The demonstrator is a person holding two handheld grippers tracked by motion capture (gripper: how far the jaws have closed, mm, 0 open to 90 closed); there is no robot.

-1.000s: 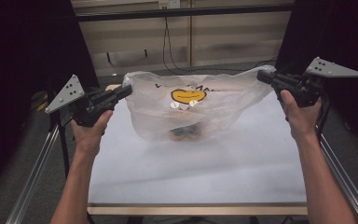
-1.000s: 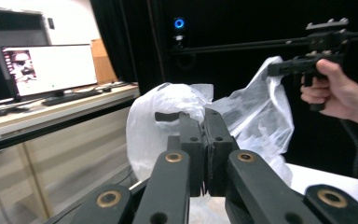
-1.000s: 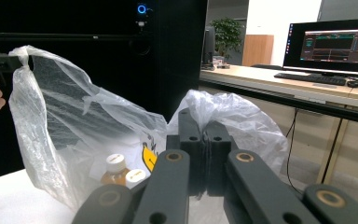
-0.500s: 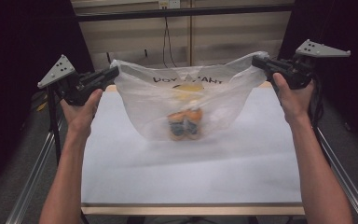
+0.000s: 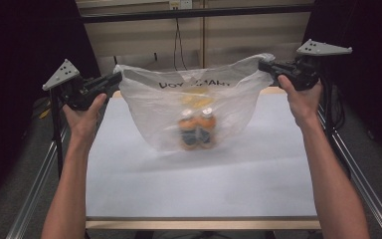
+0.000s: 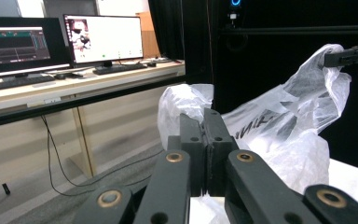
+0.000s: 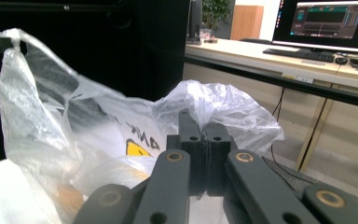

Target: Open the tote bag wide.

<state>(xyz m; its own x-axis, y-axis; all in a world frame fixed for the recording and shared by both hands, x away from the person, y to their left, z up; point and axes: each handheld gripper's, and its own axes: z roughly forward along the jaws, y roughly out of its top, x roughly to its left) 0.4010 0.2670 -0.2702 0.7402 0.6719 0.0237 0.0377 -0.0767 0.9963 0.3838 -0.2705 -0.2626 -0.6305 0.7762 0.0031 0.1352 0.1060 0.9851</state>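
A thin see-through plastic bag with dark lettering hangs stretched between my two grippers over the white table. Two bottles with orange labels and white caps stand at its bottom. My left gripper is shut on the bag's left handle, and its own view shows crumpled plastic pinched between the jaws of the left gripper. At the right, my right gripper is shut on the other handle, with the bag's plastic bunched at the tips of the right gripper.
A black crossbar runs behind the table, with a wooden desk panel and hanging cables beyond. Monitors and keyboards sit on that desk. Metal rails flank the table on both sides.
Both grippers have risen and spread wider apart, lifting the bag and pulling it taut. The bottles have settled upright at the bag's bottom.
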